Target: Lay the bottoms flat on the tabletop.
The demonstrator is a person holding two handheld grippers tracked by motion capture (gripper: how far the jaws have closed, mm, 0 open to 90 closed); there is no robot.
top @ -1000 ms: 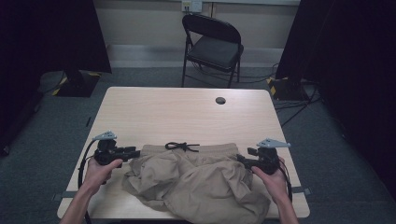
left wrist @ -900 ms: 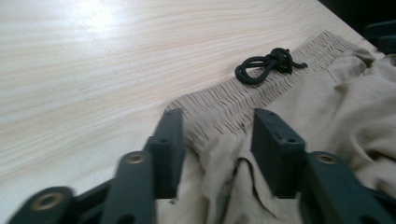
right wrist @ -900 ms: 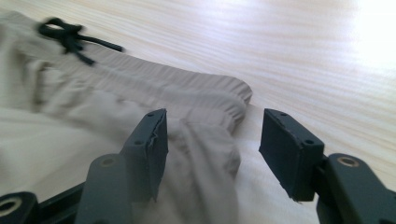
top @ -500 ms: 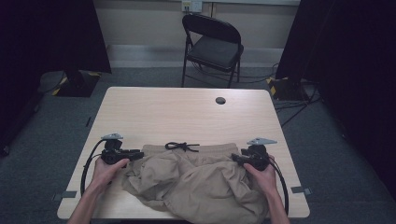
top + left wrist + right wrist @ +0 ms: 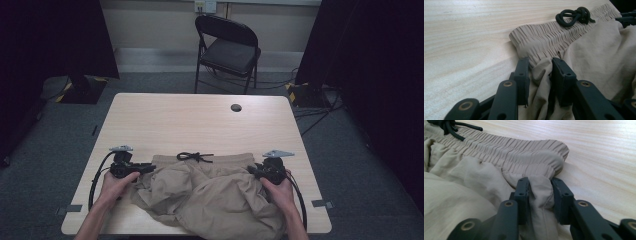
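Note:
Tan shorts (image 5: 210, 192) lie crumpled on the near half of the wooden table (image 5: 200, 125), elastic waistband (image 5: 544, 40) toward the far side with a dark drawstring knot (image 5: 194, 156) at its middle. My left gripper (image 5: 145, 167) is at the shorts' left end, shut on a fold of tan cloth (image 5: 539, 75) just below the waistband. At the right end my right gripper (image 5: 251, 171) is shut on a fold of cloth (image 5: 539, 191) under the waistband's corner (image 5: 554, 152). The drawstring knot (image 5: 575, 15) lies on the waistband; its cord (image 5: 454, 130) shows at the top left of the right gripper view.
A black folding chair (image 5: 227, 47) stands beyond the table's far edge. A small dark round hole (image 5: 236, 107) sits in the far right part of the tabletop. Cables (image 5: 97, 175) loop from each gripper. Bare wood stretches across the table's far half.
Both grippers have moved inward toward the shorts' waist ends and closed on cloth. The shorts have bunched slightly between them.

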